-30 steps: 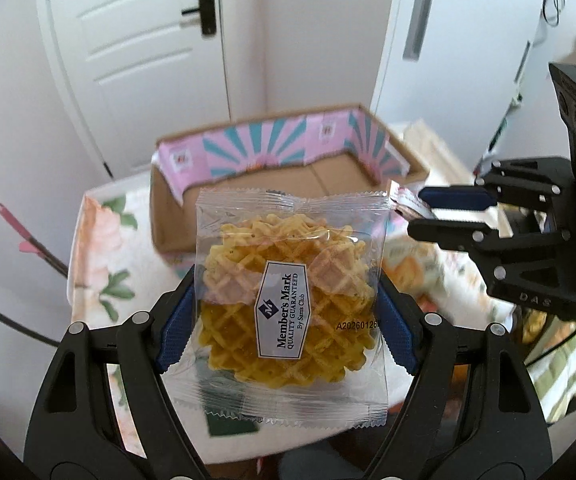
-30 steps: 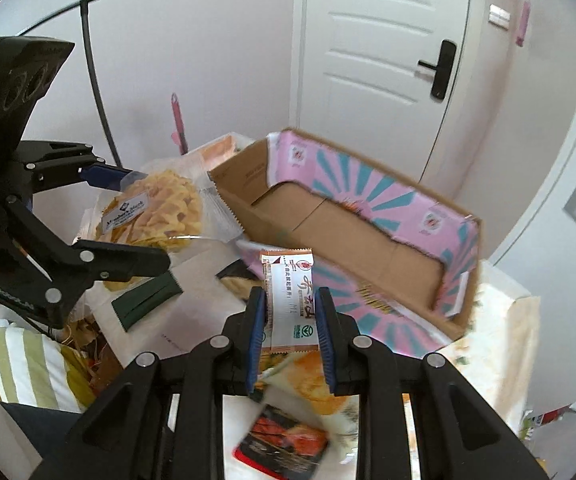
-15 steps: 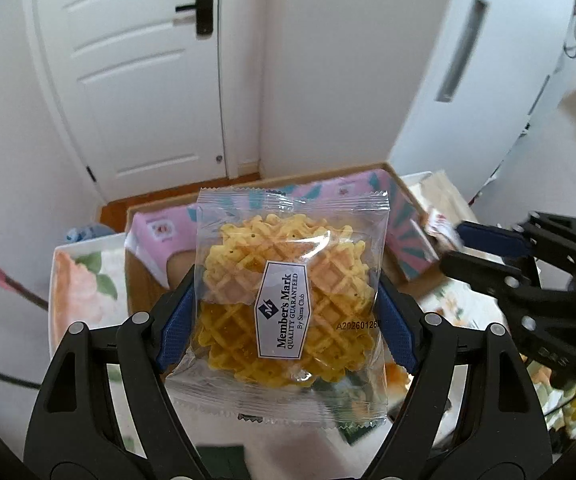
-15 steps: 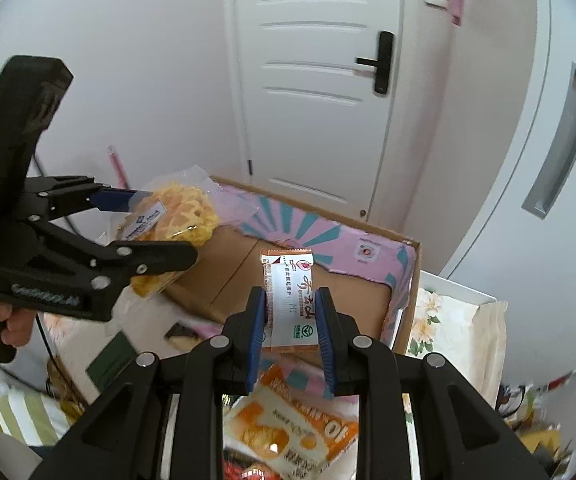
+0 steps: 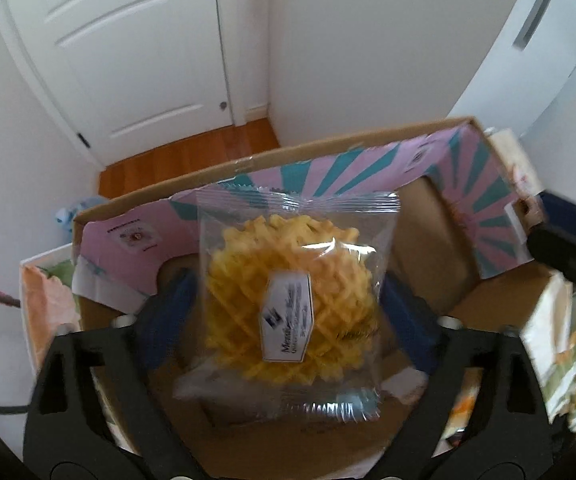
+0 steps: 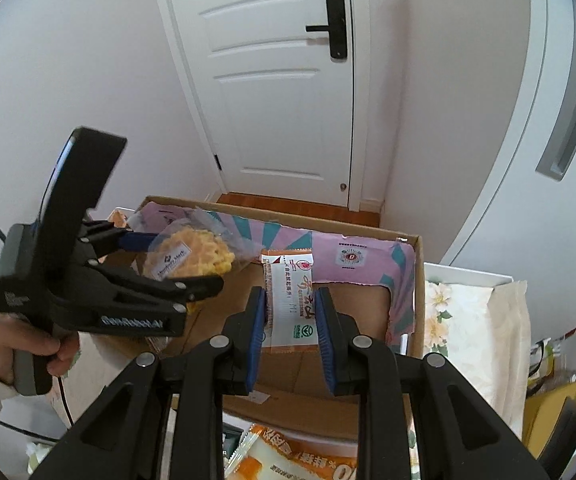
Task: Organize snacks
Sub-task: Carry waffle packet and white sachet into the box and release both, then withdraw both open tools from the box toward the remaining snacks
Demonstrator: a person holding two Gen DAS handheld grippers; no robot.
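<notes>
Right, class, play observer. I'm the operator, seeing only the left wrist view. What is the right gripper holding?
Observer: The right gripper is shut on a white and orange sachet, above the box.
Operator: Any snacks outside the box?
Observer: Yes, an orange pack lies in front of it, below the right gripper.
Operator: What holds the left gripper?
Observer: A hand grips the handle of the left gripper, which holds the waffle pack.
</notes>
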